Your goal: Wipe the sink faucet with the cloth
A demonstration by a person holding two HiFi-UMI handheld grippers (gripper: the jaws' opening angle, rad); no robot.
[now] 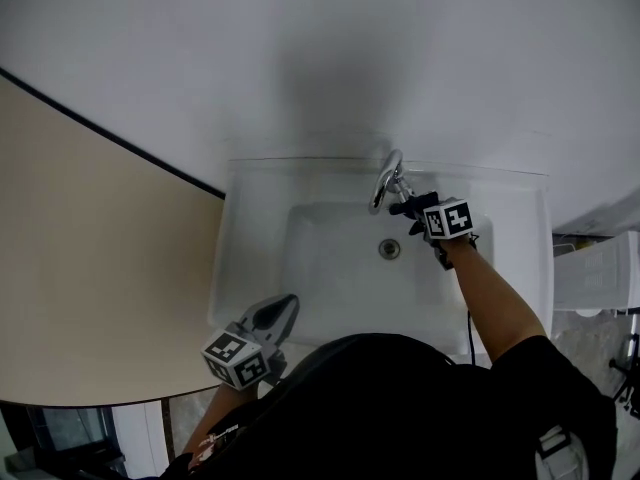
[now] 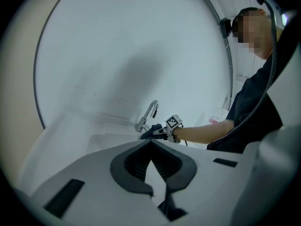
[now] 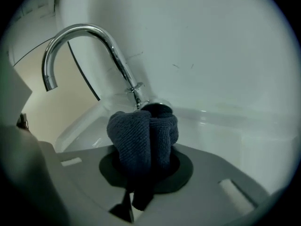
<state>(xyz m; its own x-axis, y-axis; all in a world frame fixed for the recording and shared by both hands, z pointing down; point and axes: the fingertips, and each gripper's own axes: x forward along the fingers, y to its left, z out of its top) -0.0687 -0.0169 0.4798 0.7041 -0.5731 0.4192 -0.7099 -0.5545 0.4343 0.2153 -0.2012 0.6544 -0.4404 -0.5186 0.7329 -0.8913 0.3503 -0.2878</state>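
Note:
A curved chrome faucet (image 1: 384,180) stands at the back rim of the white sink (image 1: 250,218). My right gripper (image 1: 408,206) is beside the faucet's base, shut on a bunched dark blue cloth (image 3: 143,135). In the right gripper view the cloth's front sits just before the faucet's base (image 3: 157,108), and the spout (image 3: 84,34) arches up and to the left. Whether the cloth touches the base I cannot tell. My left gripper (image 1: 280,313) hovers at the sink's front left corner, shut, holding nothing. From the left gripper view, the faucet (image 2: 149,114) and the right gripper (image 2: 155,132) show far ahead.
The drain (image 1: 389,249) lies in the middle of the basin. A beige panel (image 1: 80,268) stands left of the sink, with a plain white wall (image 1: 320,58) behind it. A white fixture (image 1: 600,273) sits at the right edge.

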